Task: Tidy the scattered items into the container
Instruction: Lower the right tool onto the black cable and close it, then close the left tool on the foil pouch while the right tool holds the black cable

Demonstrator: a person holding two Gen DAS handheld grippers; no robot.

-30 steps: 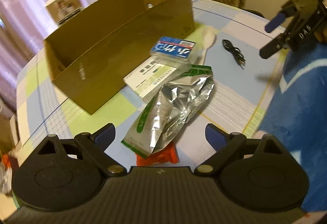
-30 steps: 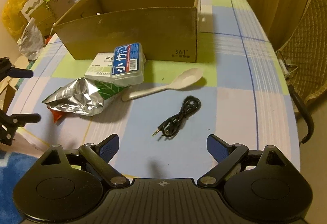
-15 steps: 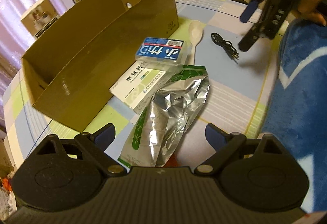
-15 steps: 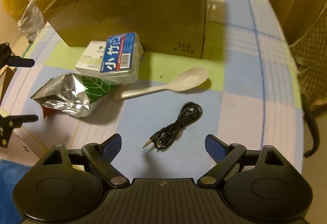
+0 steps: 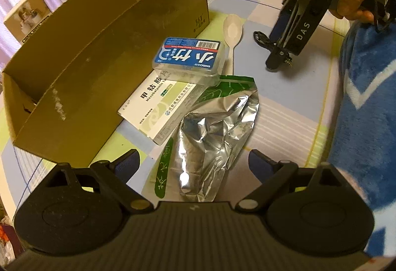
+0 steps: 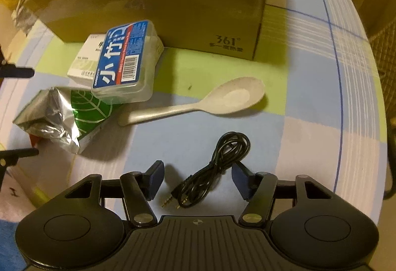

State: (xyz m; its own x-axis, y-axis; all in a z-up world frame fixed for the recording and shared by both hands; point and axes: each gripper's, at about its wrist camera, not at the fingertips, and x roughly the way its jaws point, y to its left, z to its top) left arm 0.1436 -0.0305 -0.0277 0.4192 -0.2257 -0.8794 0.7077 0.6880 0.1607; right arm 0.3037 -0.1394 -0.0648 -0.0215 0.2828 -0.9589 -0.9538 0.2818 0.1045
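While the right gripper (image 6: 198, 180) closes its jaws round the black cable (image 6: 216, 167), the pads don't press on it yet; there's a gap each side, w/ the coil's mid-part between them, lower centre of the right wrist view. Cable lies on the checked tablecloth (image 6: 309, 102), plugs toward the bottom of frame, loop end toward the spoon (image 6: 198, 104) above it.

Handling, my guess: cable is very light, limp and thin, so it'll sag and dangle once lifted. Best taken across the bunched middle strands, not the loose loop or the plug tips, else strands may slip out or one end trail over the box wall.

Left gripper (image 5: 193, 167) has jaws spread wide, nothing pinched, poised over the foil pouch (image 5: 210, 137) at centre-bottom of its view. Pouch looks crinkly, slick, light; probably grabs best at a flat edge. Medicine carton (image 5: 163, 110) & clear plastic case (image 5: 189, 57) are stacked just above it. Cardboard box (image 5: 104, 53), upper left, is the destination; what's inside mostly hidden.
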